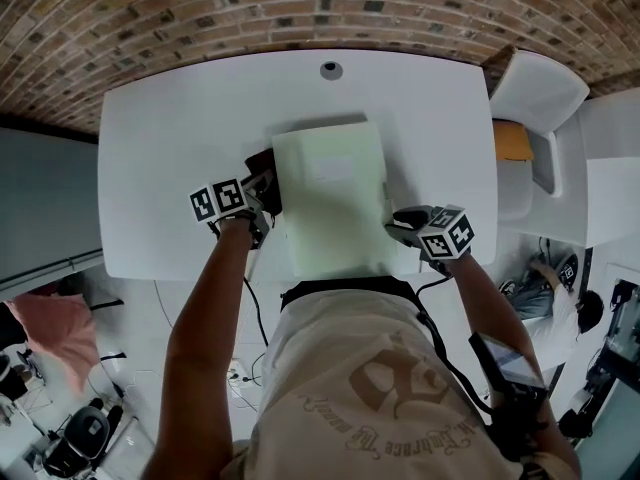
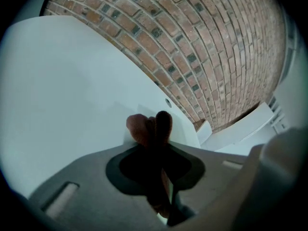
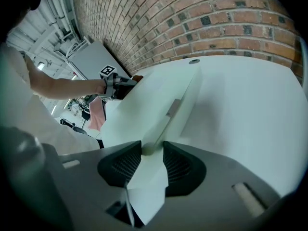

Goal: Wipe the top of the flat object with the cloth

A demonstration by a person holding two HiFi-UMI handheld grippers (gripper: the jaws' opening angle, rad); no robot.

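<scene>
A flat pale box lies in the middle of the white table. At the box's left edge my left gripper is shut on a dark brown cloth. In the left gripper view the cloth bunches up between the closed jaws, touching the box's edge. My right gripper is at the box's near right corner. In the right gripper view that corner of the box fills the gap of the right gripper, and both pads touch it. The left gripper shows across the box.
A cable hole sits near the table's far edge, below a brick wall. A white chair stands at the right end of the table. A pink cloth lies on the floor at the left.
</scene>
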